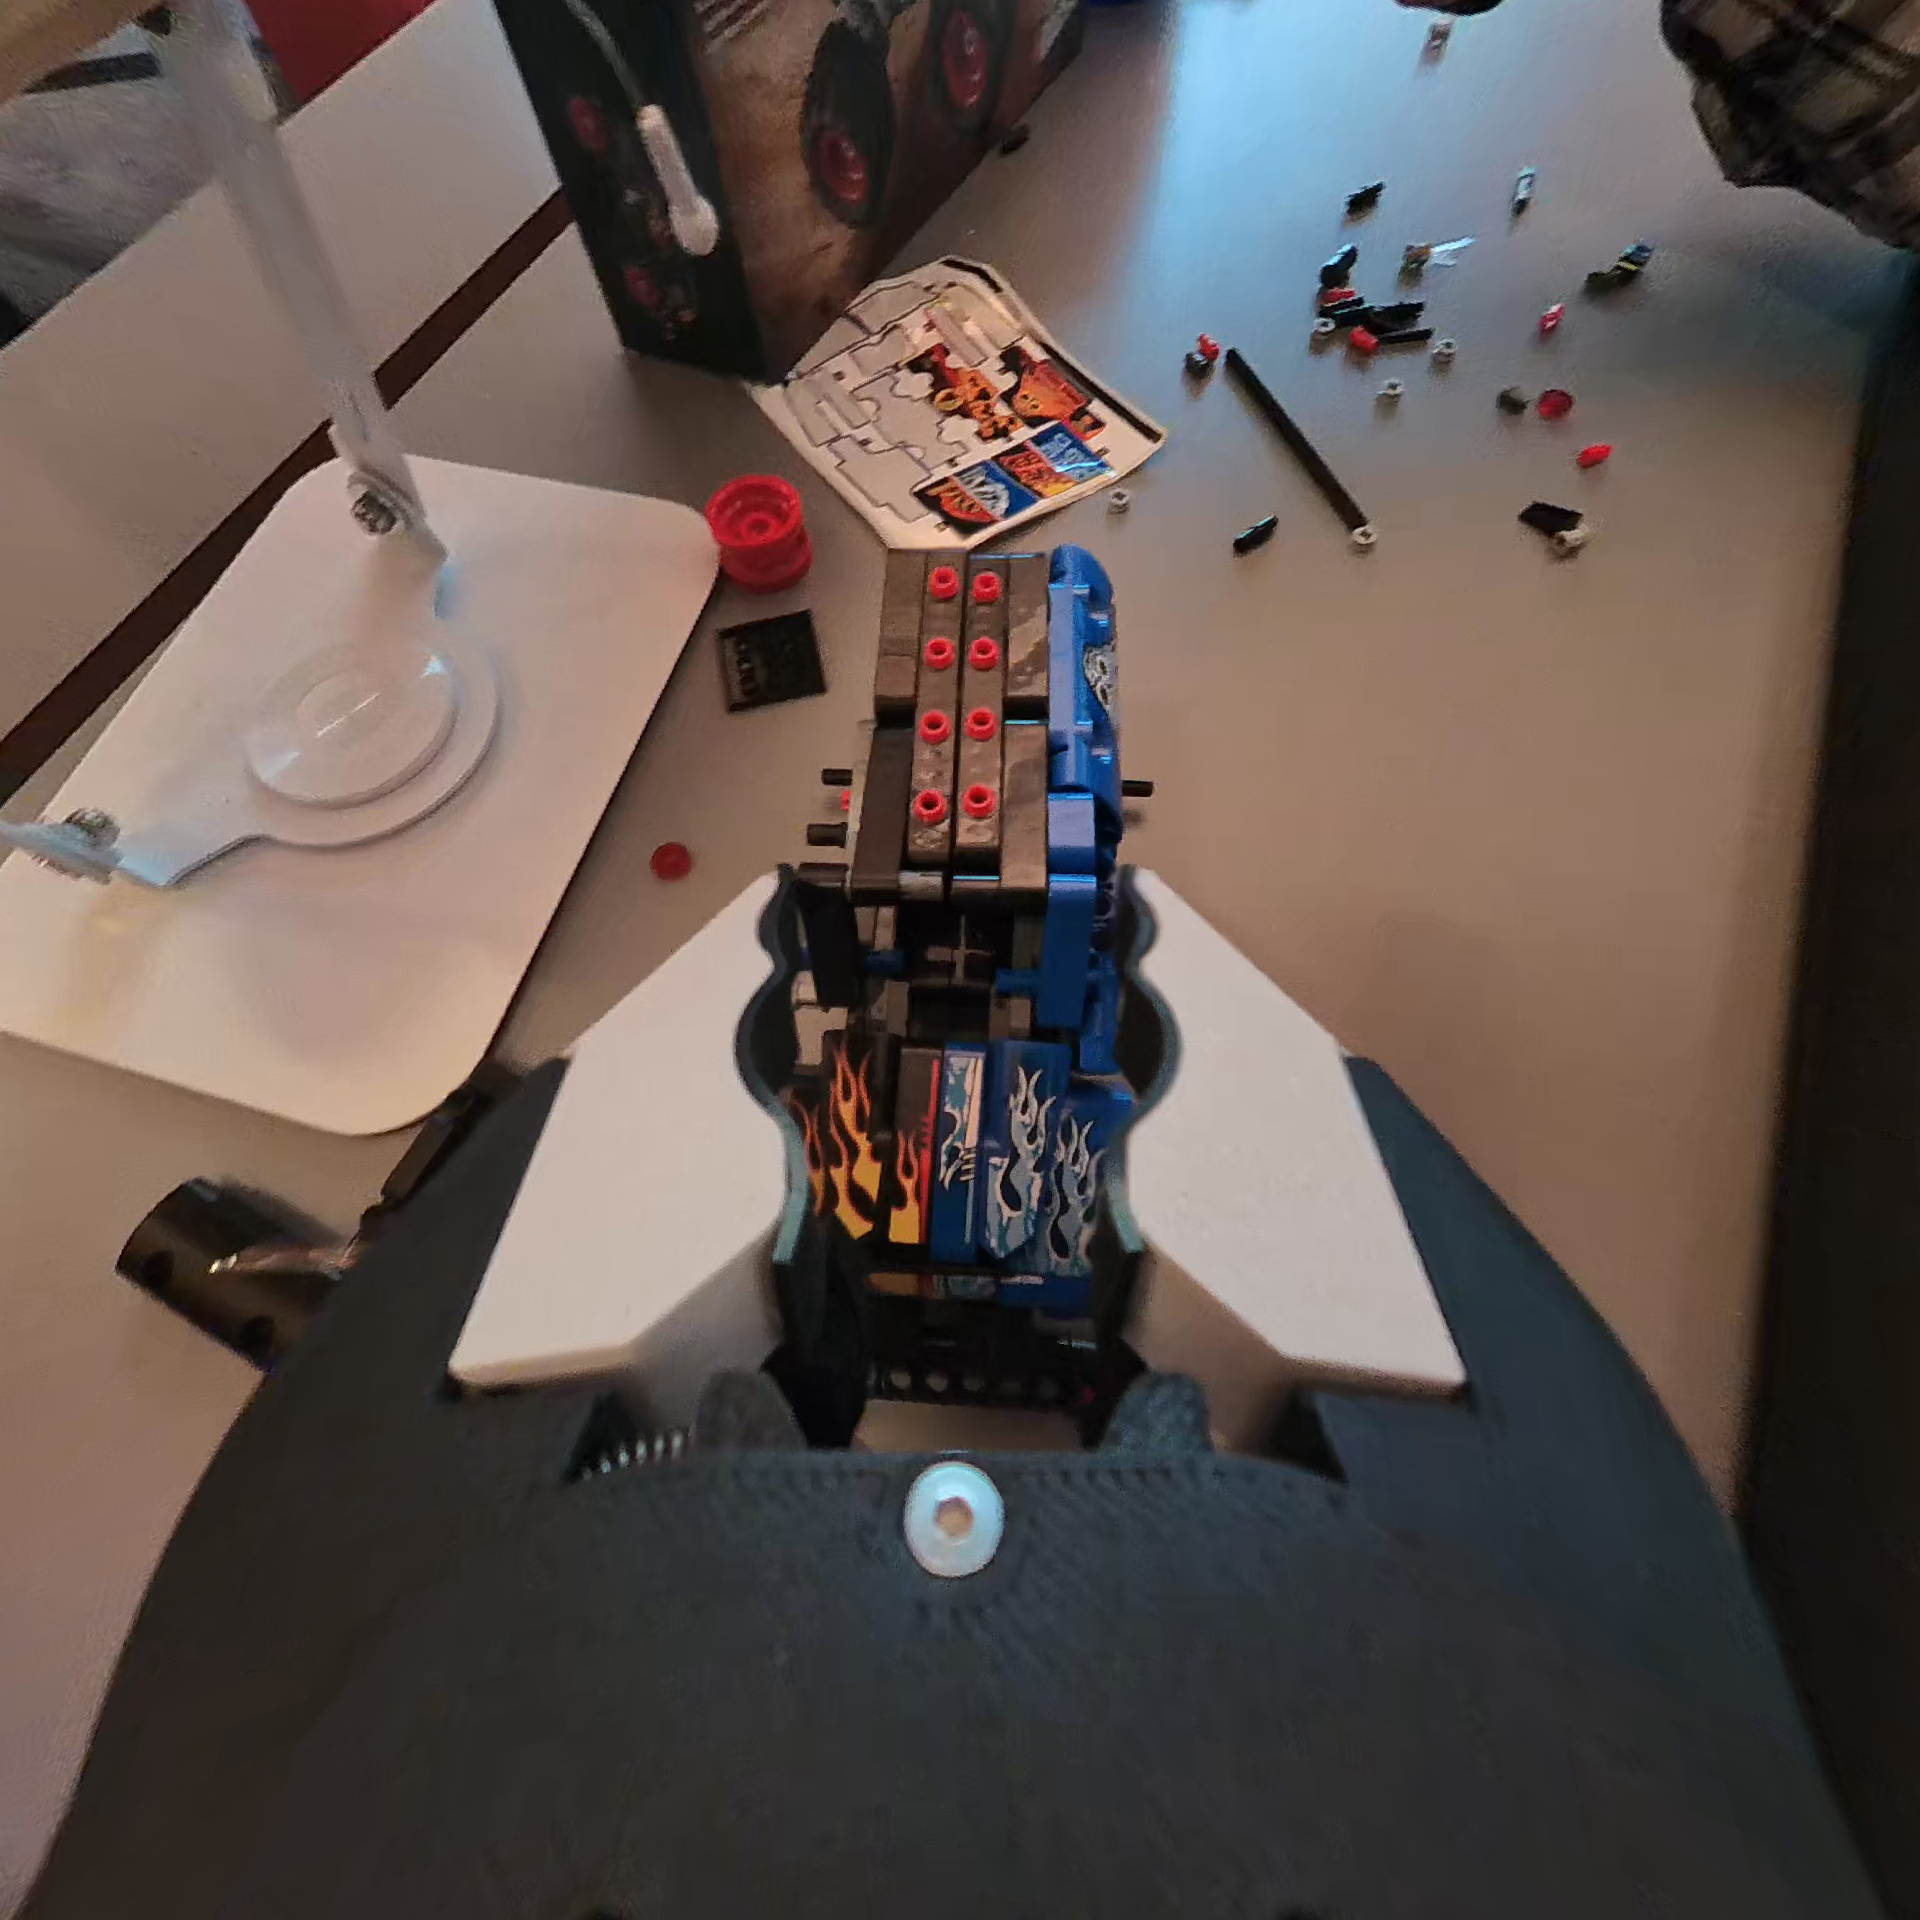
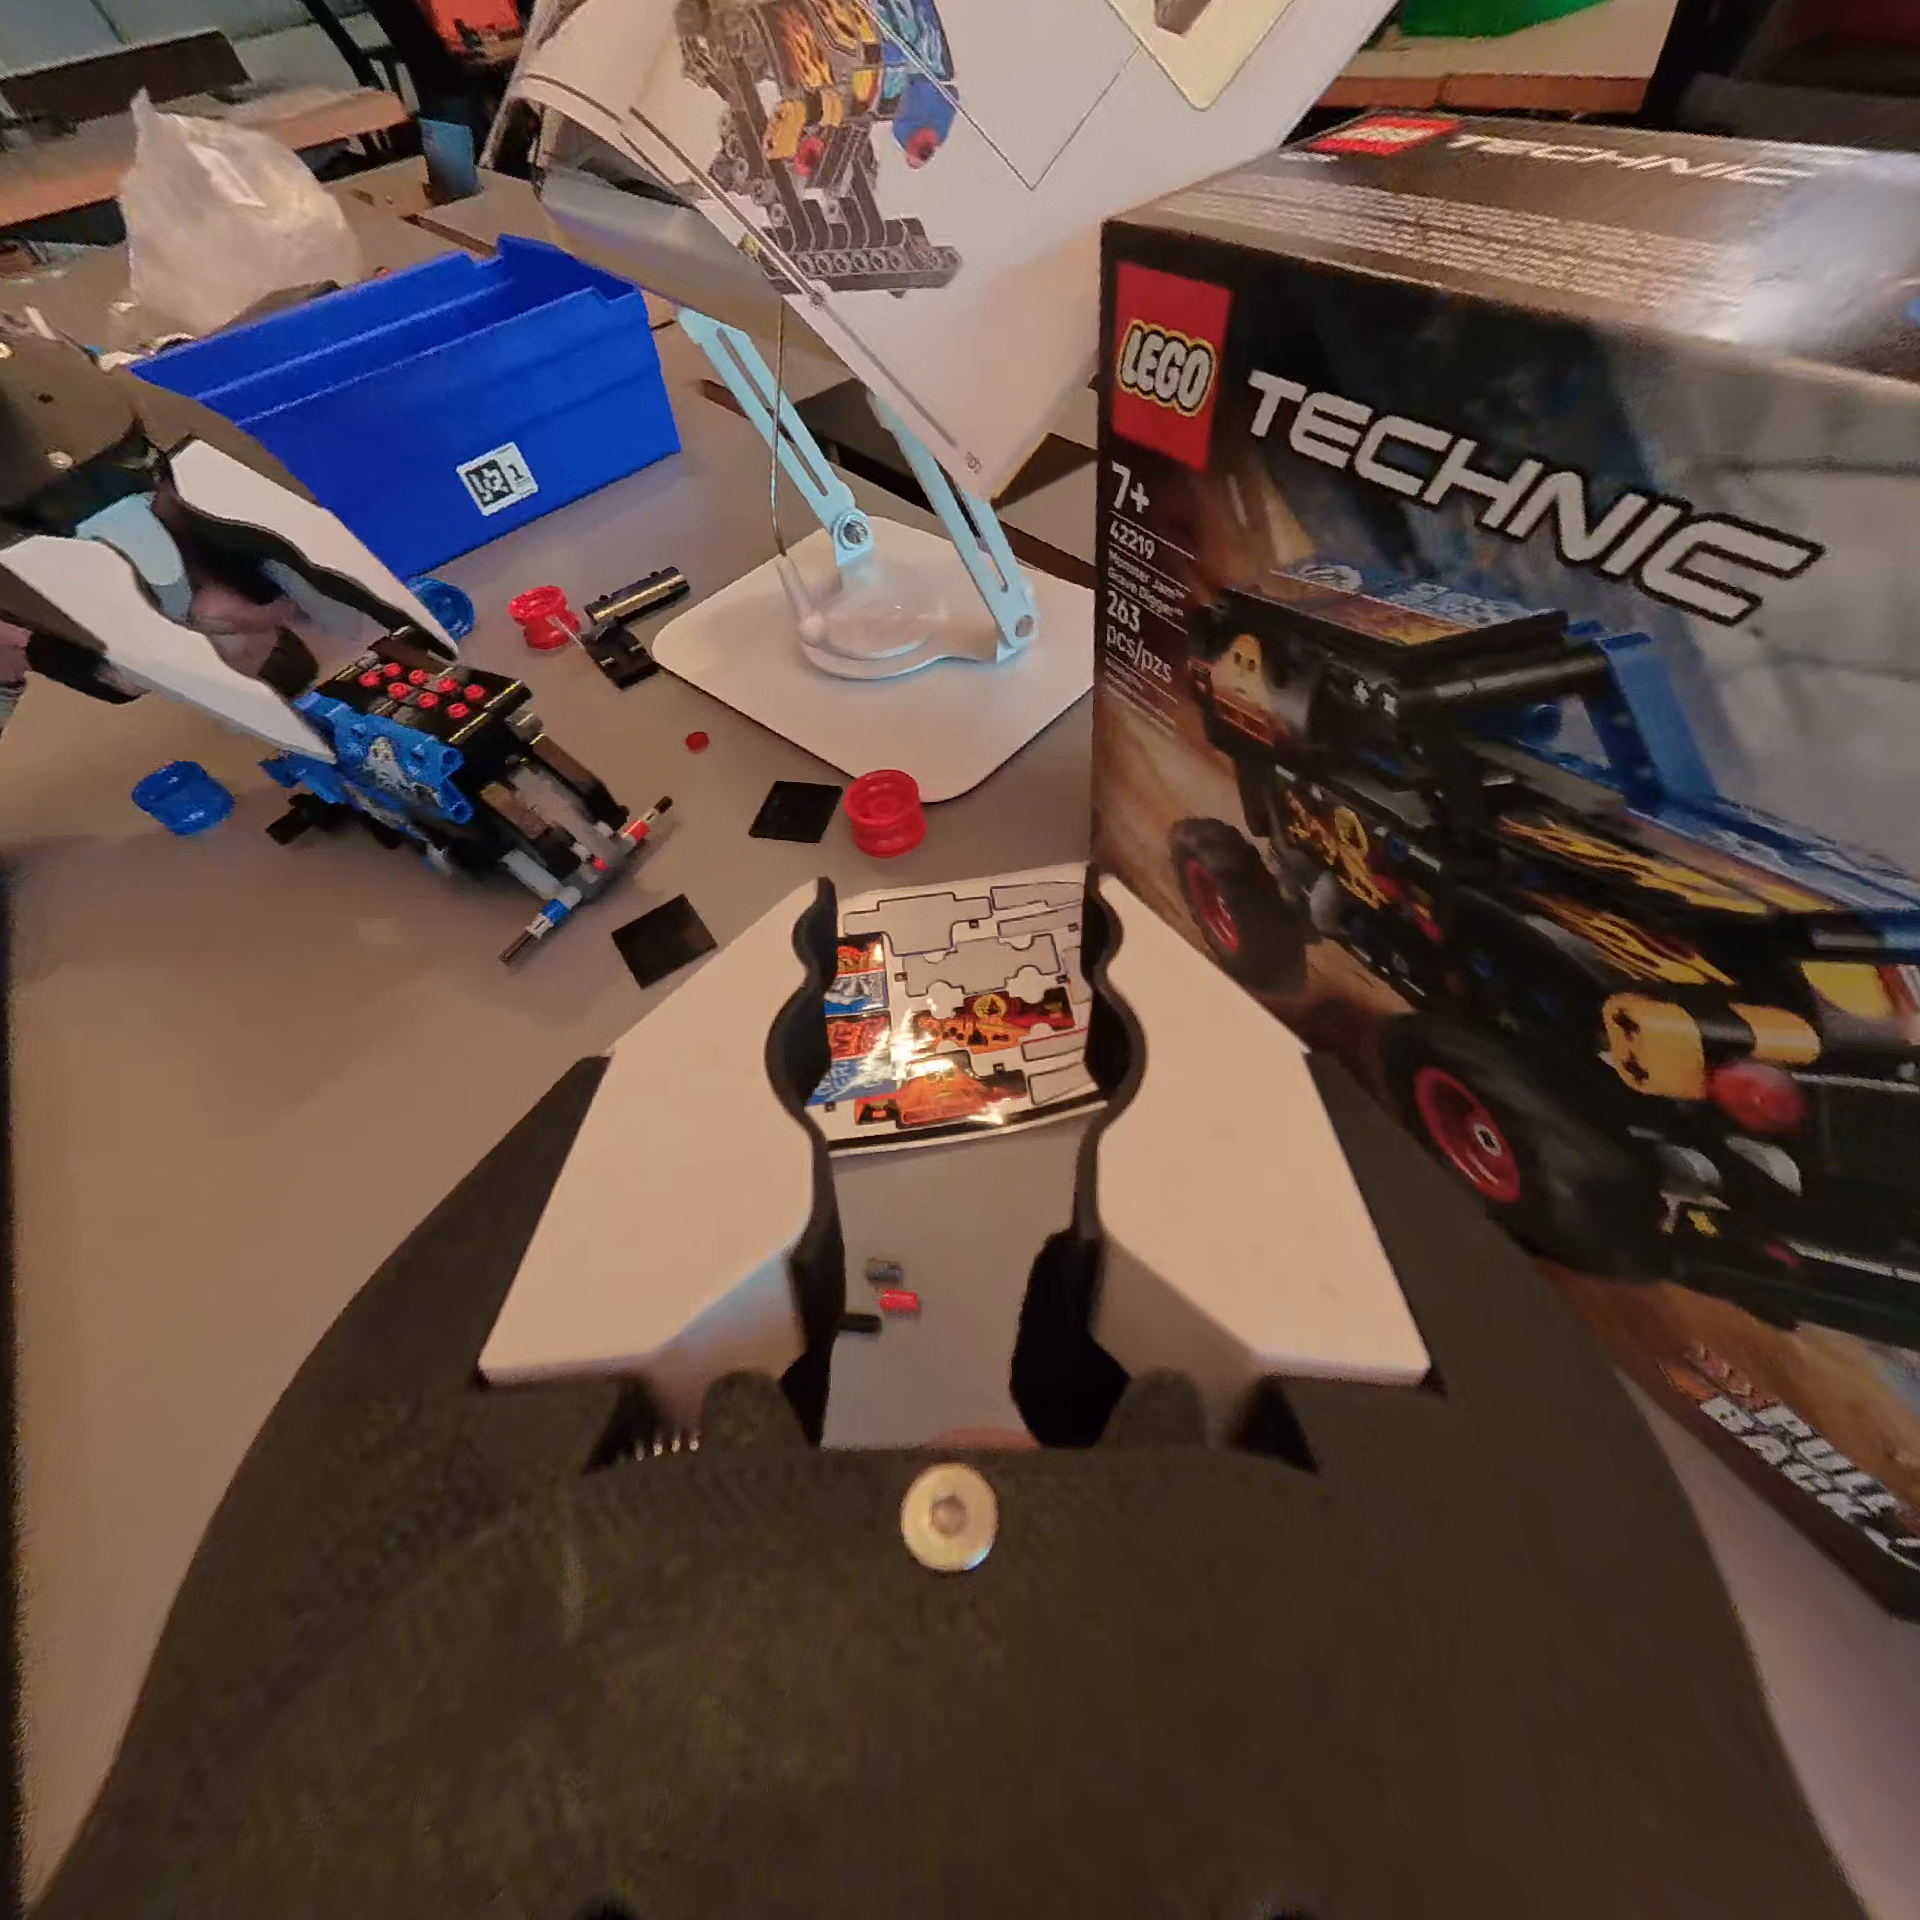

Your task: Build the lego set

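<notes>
My left gripper is shut on the part-built truck, a black and blue body with flame stickers and rows of red pins on top. The truck sticks out forward from between the fingers. In the right wrist view this gripper holds the truck low over the table at the left. My right gripper is open and empty, its fingers on either side of the sticker sheet lying on the table beyond. A few tiny red and dark pieces lie on the table between its fingers.
The set's box stands close on the right. A white stand holds the instruction booklet. A blue bin is behind. Red hubs, blue hubs and black tiles lie about. Loose small parts and a black axle lie on the far right. About 25 cm separates my left fingertips from my right. Measured from the fingertips, the black axle is 15 cm or so from the right gripper and 25 cm from the left.
</notes>
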A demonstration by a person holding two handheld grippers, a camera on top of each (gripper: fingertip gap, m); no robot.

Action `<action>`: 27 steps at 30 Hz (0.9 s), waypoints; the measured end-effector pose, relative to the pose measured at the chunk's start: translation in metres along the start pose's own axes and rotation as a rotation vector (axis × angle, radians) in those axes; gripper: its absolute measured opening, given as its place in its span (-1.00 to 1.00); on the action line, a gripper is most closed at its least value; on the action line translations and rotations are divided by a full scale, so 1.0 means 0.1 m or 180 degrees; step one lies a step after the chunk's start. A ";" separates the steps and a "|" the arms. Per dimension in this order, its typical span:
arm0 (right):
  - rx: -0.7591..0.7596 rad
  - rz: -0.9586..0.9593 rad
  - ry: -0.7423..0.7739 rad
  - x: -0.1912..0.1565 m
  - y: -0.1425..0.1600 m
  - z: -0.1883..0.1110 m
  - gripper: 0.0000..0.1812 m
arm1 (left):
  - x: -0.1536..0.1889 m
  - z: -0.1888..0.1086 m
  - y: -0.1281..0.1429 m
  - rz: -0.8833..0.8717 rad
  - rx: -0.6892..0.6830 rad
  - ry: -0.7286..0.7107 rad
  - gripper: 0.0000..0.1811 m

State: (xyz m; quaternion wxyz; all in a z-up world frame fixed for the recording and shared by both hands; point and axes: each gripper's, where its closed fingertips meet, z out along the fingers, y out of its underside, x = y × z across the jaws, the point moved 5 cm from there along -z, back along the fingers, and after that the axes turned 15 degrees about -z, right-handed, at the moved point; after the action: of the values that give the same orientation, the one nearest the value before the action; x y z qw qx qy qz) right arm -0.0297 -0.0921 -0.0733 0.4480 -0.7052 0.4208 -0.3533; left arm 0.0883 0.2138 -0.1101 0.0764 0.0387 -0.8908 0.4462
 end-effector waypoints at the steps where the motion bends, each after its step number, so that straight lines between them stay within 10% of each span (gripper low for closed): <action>1: -0.0003 -0.0016 0.0019 0.00 -0.01 -0.01 -0.49 | 0.02 0.01 -0.01 0.0021 0.0013 0.0003 -0.24; 12: 0.0238 0.0078 0.0473 0.29 -0.02 -0.54 -0.49 | 0.00 0.04 0.07 0.0108 -0.0103 -0.0048 -0.32; 27: -0.0041 -0.0049 0.0408 0.27 0.14 -0.42 -0.50 | -0.01 0.01 0.03 -0.0003 0.0061 0.0036 -0.14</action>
State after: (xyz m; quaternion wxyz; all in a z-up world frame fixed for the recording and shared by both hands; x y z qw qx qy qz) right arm -0.0599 -0.1346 -0.0685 0.4128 -0.6873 0.4455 -0.3985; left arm 0.0884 0.2143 -0.1131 0.0812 0.0373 -0.8861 0.4549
